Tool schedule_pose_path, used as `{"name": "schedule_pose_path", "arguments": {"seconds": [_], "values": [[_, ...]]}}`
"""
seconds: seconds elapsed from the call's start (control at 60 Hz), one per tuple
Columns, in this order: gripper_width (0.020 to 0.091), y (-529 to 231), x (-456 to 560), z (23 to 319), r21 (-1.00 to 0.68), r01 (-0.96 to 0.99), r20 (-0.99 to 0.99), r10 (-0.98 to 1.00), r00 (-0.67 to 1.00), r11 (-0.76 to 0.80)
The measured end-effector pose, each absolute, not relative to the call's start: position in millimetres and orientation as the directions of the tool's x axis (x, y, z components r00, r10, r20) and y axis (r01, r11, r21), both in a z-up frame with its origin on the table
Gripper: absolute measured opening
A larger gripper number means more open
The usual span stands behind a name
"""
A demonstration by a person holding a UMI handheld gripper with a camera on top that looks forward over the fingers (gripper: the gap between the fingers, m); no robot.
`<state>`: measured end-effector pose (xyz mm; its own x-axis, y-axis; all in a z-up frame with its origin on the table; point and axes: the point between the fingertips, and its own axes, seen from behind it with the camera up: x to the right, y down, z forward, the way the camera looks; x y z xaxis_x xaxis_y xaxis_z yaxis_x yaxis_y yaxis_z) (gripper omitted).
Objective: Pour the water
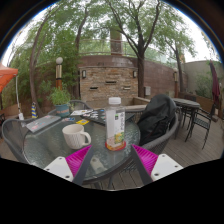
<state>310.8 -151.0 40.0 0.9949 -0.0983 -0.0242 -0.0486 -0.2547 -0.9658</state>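
Gripper open, bottle just ahead

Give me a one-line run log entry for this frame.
phase: approach | gripper: open, empty | bottle: upright on glass table, just ahead of fingers | mug: beside bottle

A round glass-topped table carries the things. On it stand a white mug and, just beside it, an upright bottle; a flat book-like item lies farther back.
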Motion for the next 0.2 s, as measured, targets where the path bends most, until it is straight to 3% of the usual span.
{"name": "schedule_pose_path", "arguments": {"seconds": [0.2], "values": [[0.0844,-241.2,278.2,39.6,-0.964,-0.003,0.010,-0.050,0.999,-0.266]]}}
